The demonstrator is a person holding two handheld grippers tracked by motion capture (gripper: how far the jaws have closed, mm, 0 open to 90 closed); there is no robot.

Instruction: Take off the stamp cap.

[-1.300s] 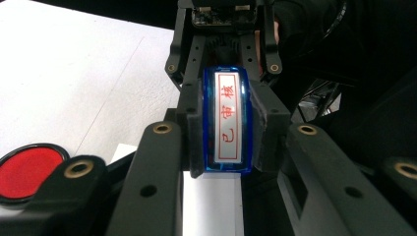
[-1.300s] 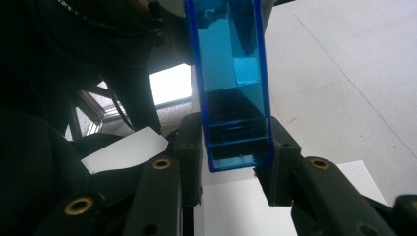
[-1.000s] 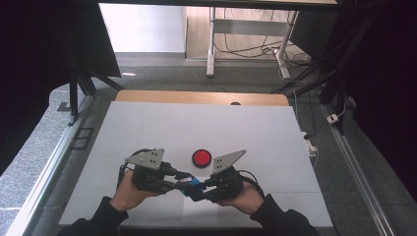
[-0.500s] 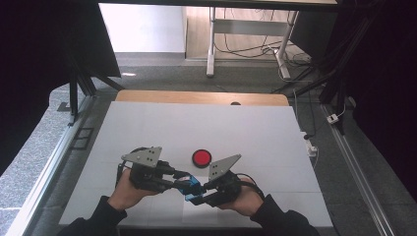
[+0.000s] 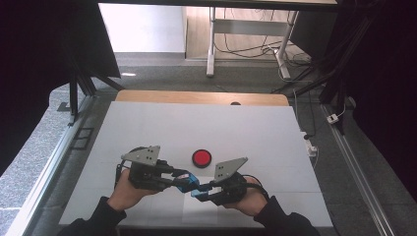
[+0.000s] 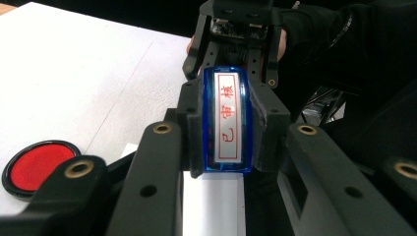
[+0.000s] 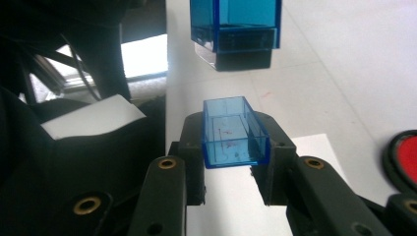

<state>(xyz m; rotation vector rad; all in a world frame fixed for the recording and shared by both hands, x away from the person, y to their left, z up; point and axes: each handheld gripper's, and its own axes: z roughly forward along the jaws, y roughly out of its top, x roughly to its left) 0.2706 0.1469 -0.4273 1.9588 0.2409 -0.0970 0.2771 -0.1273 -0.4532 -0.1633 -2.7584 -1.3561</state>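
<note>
Right gripper (image 5: pixel 198 193) shifted slightly | left jaws clamp stamp (image 6: pixel 228 118) | right jaws clamp cap (image 7: pixel 232 132)

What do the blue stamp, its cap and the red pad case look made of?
Stamp body: glossy translucent blue plastic, light passes through its edges. Cap: the same clear blue plastic, table visible through its walls. Ink pad case: probably black plastic with a matte red pad inside.

White surface (image 5: pixel 206 128), wooden strip along its far edge. A round red ink pad (image 5: pixel 201 158) in a black rim lies near its centre; a white paper sheet (image 5: pixel 196 212) lies nearer the front edge.
</note>
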